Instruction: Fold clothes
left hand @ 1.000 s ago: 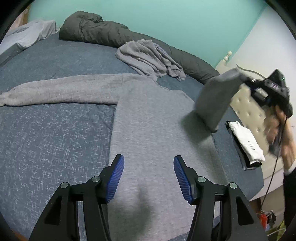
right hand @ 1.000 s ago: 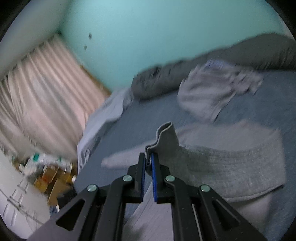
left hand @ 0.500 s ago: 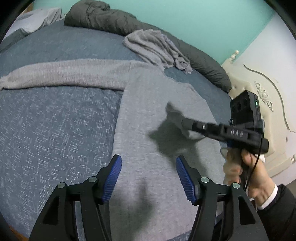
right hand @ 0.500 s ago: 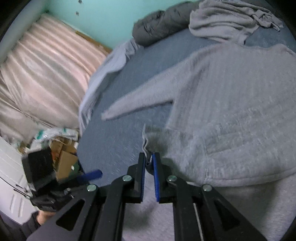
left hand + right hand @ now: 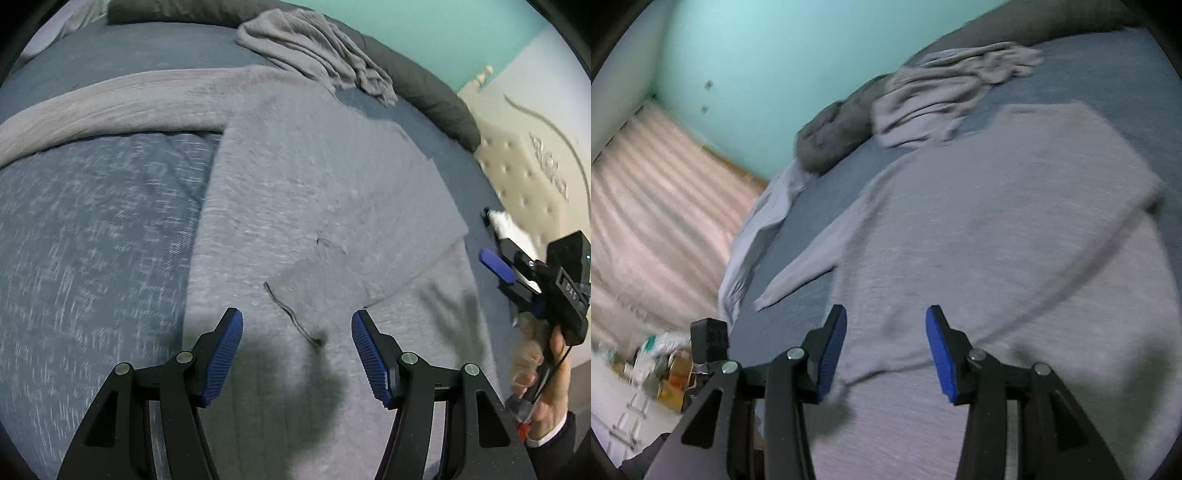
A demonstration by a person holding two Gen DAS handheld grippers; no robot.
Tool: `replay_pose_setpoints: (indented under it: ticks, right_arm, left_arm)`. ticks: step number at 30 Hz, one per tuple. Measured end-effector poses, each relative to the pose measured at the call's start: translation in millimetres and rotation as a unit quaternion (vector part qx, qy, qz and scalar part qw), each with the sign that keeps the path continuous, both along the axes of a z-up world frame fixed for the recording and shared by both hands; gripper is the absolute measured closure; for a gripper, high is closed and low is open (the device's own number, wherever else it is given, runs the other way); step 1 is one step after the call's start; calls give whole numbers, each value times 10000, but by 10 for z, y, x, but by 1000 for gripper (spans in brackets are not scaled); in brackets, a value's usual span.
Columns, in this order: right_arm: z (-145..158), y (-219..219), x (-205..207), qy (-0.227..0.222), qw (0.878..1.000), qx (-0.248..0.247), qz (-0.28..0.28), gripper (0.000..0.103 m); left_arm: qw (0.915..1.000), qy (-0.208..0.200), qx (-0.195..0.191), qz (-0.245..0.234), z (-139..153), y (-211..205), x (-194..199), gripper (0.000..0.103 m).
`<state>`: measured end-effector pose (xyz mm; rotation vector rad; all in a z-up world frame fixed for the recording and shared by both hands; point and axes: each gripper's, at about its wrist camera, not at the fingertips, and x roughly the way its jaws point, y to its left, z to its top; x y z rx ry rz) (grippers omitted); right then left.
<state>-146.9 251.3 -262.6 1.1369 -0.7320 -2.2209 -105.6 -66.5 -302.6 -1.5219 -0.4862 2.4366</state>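
Left wrist view: nearest to us, our left hand-held gripper [image 5: 297,354] hangs with its blue ribbed pads spread wide and nothing between them, casting a dark shadow on the light grey knitted long-sleeved sweater [image 5: 295,192] just below. The sweater lies flat on the blue-grey patterned bed cover [image 5: 92,229], one sleeve stretched out to the left, the other side folded over the body so that a straight folded edge runs diagonally to the right of the pads. A thin dark thread [image 5: 291,314] lies on the knit between the pads. At the right edge, our right hand-held gripper [image 5: 498,267] is off the sweater's side, held in a bare hand [image 5: 535,380] with a dark sleeve; in the right wrist view, its blue pads [image 5: 831,354] also stand wide apart and empty, above the sweater's near edge. Farther back, a crumpled pale grey garment [image 5: 317,51] sits beyond the sweater, apart from it, against a long dark grey rolled duvet [image 5: 424,88]. Behind that rises the turquoise wall [image 5: 775,66], with pink curtains [image 5: 657,221] to the left in the right wrist view and a cream tufted headboard [image 5: 528,162] on the right in the left one.
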Motion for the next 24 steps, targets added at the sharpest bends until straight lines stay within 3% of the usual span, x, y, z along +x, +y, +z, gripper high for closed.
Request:
replay_pose_setpoints:
  ticks: [4,12,14,17,21,22,24]
  right_arm:
    - [-233,323,173,-179,9975,-489,-487,58]
    - [-466,463,244,-376,9952,-718,-551,58]
    - [-442,470,250,-317,9952,-736,-563,58]
    - [-447,493,284,-281,9951,-743,-582,58]
    - [-491,547,304,-313,9945,-755,-650,58]
    - [-503,560,308,-326,9943,-759,-673,58]
    - [-513,573,316,-337,9942,-746,-699,58]
  left_arm:
    - [9998,-101,-180,17,-160,59,-115,38]
    - [9986,-133,-518,30,-362,124,-213,38]
    - [9980,-85,-627,-2,-382,156,-201,57]
    - [9970,-23,-767,-125,-393,227,-184,76]
    - [9979,10,-613,-203,-369,269,-188,87]
    - [9979,53,-601,-220,-331,271,-184,98]
    - [9979,140,-578,-254,-256,276,-176,102]
